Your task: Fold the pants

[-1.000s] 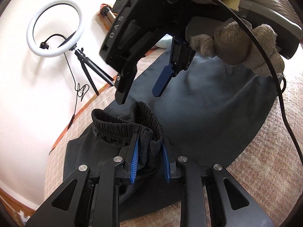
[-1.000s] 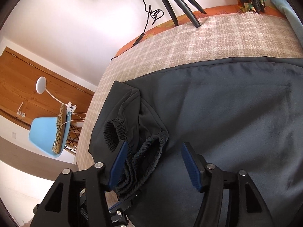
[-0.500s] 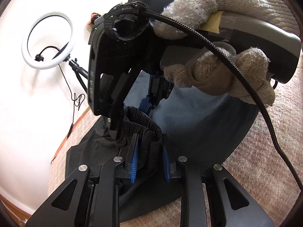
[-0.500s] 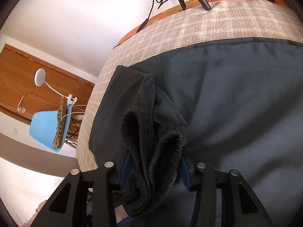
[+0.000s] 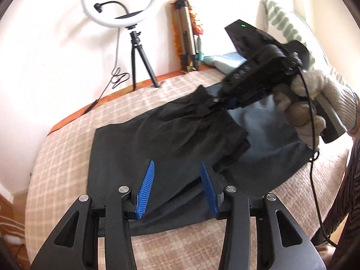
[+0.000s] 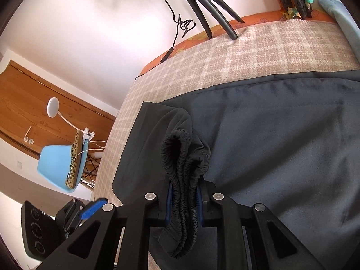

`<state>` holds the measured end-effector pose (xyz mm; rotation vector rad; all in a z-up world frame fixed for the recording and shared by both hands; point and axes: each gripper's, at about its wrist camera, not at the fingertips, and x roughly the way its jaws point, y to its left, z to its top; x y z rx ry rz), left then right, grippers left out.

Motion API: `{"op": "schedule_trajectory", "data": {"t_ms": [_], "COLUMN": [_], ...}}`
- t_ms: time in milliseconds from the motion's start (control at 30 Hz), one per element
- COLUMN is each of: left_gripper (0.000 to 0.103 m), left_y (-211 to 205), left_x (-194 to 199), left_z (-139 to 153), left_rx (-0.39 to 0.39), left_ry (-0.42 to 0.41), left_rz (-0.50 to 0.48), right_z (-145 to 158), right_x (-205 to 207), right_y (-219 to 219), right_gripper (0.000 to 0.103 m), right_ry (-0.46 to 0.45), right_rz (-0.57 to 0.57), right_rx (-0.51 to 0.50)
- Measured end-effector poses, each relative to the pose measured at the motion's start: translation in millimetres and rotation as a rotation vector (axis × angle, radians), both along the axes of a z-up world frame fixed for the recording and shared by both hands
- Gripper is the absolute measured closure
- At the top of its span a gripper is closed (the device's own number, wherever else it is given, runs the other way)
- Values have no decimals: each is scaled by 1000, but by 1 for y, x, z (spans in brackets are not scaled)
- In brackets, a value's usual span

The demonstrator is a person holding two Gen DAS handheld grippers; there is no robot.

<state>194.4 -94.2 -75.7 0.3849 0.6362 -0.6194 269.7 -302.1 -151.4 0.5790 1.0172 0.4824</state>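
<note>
Left gripper [image 5: 177,189] has its blue fingers spread wide, nothing between them, hovering over the black pants [image 5: 157,139]. Right gripper [image 6: 183,204] is clamped tight on the bunched elastic waistband [image 6: 182,162], a gloved hand [image 5: 315,105] on its handle. Pants lie partly folded on a dark blue cloth [image 6: 281,135] over the checked bedspread [image 5: 63,153]. Ring light [image 5: 119,2] on tripod stands by the wall.

We see bright, soft daylight washing the white wall [image 5: 45,45] almost to glare. The ring light [image 5: 113,1] glows pale. Fisheye bending curves every edge into dark corners. The gloved hand [image 5: 315,103] and its gripper smear with motion blur; the black pants [image 6: 184,157] stay sharp but shadowy.
</note>
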Motion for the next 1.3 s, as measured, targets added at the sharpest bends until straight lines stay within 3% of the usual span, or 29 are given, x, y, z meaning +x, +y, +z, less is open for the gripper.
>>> {"op": "schedule_trajectory", "data": {"t_ms": [133,267,367,567,833,933,1300], "left_gripper": [61,61,61,61,61,61,61], "left_y": [12,12,5,-17,-53,-63,-84], "left_x": [25,40,44,41,33,30,34], "left_z": [-4,-9,-8,-11,-29,-32,-44], "left_rx": [19,14,15,27,62,78,98], "left_ry": [9,36,46,67,110,114,136], "left_rz": [99,138,127,94,43,27,10], "right_z": [7,19,33,55,54,55,45], "right_x": [-10,-22,-33,-51,-53,-57,-66], "right_y": [-16,-42,-65,-117,-206,-236,-310], "right_gripper": [87,87,87,87,87,87,87], "right_ry": [-7,-11,-27,-7,71,88,162], "right_rz": [-9,-33,-44,-60,-166,-200,-275], "right_rx": [-33,-46,-70,-214,-345,-338,-471]}}
